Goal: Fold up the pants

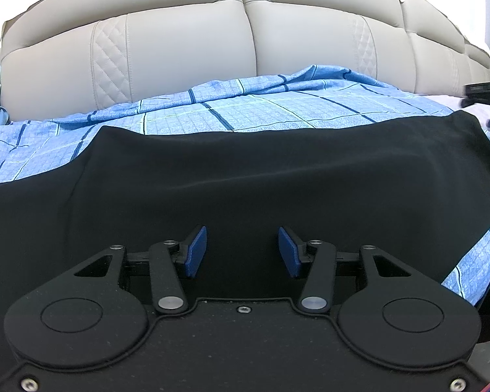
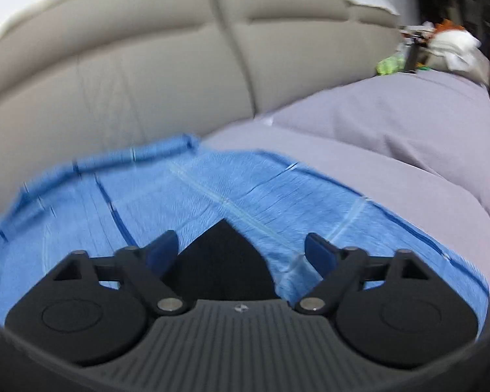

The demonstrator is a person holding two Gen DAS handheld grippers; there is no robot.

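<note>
The black pants point(image 1: 245, 176) lie spread flat on a blue checked sheet point(image 1: 245, 107). My left gripper point(image 1: 242, 251) is open, its blue pads point(image 1: 196, 251) apart just above the near part of the pants, holding nothing. In the right wrist view, my right gripper point(image 2: 241, 254) is open, and a pointed corner of the black pants point(image 2: 223, 254) lies between its fingers, not clamped. The right gripper also shows at the far right edge of the left wrist view point(image 1: 486, 98), beside the pants' far right corner.
A beige padded headboard point(image 1: 245, 32) rises behind the bed. A grey duvet point(image 2: 392, 137) covers the bed to the right of the blue sheet point(image 2: 245, 189). Clutter and white cloth point(image 2: 447, 42) sit at the far right.
</note>
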